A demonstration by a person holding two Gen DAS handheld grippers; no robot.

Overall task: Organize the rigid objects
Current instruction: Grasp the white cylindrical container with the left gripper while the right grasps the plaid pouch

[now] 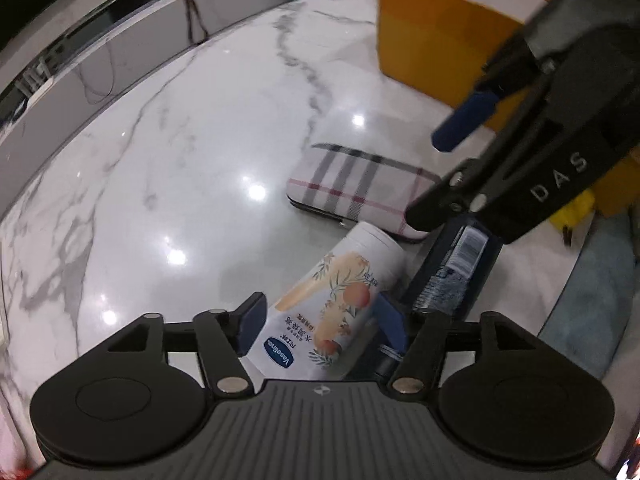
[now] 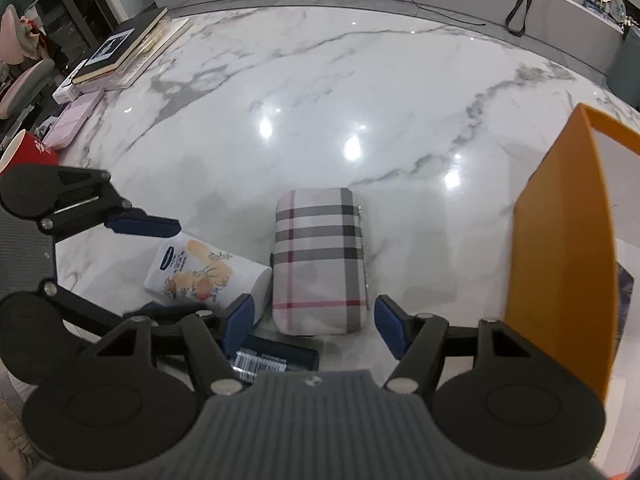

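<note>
A white Vaseline tube (image 1: 328, 300) with a peach print lies on the marble table (image 1: 180, 152), between the fingers of my left gripper (image 1: 320, 320). That gripper is open and its pads stand beside the tube without squeezing it. A plaid case (image 2: 320, 260) lies flat just beyond the tube. My right gripper (image 2: 316, 324) is open and straddles the case's near end with small gaps either side. A dark blue box with a barcode (image 2: 272, 356) lies under the right gripper, next to the tube. In the left wrist view the right gripper (image 1: 440, 168) hangs over the plaid case (image 1: 360, 188).
An open orange box (image 2: 560, 260) stands to the right of the case, close to my right gripper. At the far left of the table lie stacked books (image 2: 120, 52), a pink case (image 2: 76, 120) and a red cup (image 2: 24, 152). A grey ledge with a cable runs behind.
</note>
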